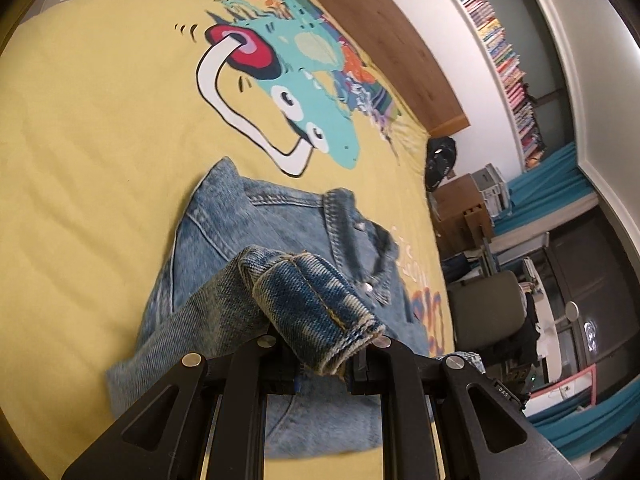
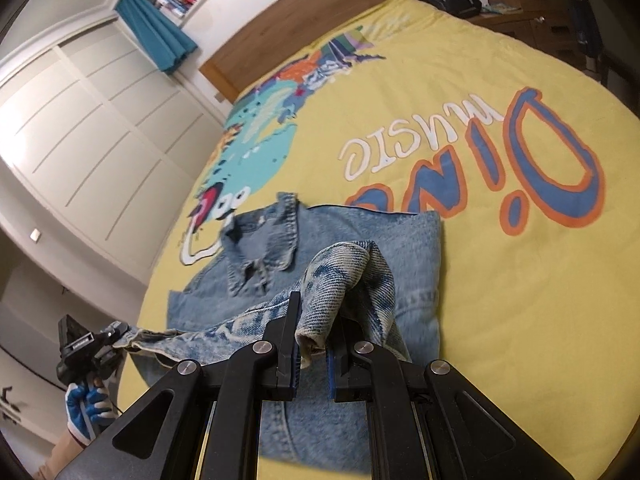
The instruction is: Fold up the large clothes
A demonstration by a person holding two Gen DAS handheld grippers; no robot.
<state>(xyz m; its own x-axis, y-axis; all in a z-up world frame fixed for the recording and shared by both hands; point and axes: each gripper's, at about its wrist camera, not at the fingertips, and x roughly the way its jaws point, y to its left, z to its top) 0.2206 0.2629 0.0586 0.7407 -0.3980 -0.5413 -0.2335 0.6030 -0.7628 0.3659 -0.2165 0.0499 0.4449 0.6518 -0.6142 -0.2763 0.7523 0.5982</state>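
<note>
Left wrist view has the left gripper (image 1: 324,354) at the bottom centre, its black fingers clamped on a thick, hemmed fold of the denim jacket (image 1: 224,240), whose body lies flat mid-frame on the yellow bedspread (image 1: 80,140). The pinched fold is darker, coarse twill with a frayed, stitched edge, lifted off the flat part. Broad bare yellow cloth fills the left half and the upper left, softly rippled. To the right the bed's edge curves down past a wooden headboard (image 1: 384,36) and a dark bag (image 1: 440,160), with a chair (image 1: 488,308) and boxes crowding the floor beyond.

Right wrist view puts the right gripper (image 2: 314,364) bottom centre, likewise closed on a bunched denim fold (blue pads show at the jaws). The jacket's collar (image 2: 286,220) points toward the upper left and its straight far edge sits just under the printed orange-and-blue lettering (image 2: 500,176). Open bedspread spreads across the right half. At lower left, past the bed's edge, a gloved hand (image 2: 86,404) holds the other gripper, with denim stretched taut to it; white panelled doors (image 2: 80,128) stand behind.
</note>
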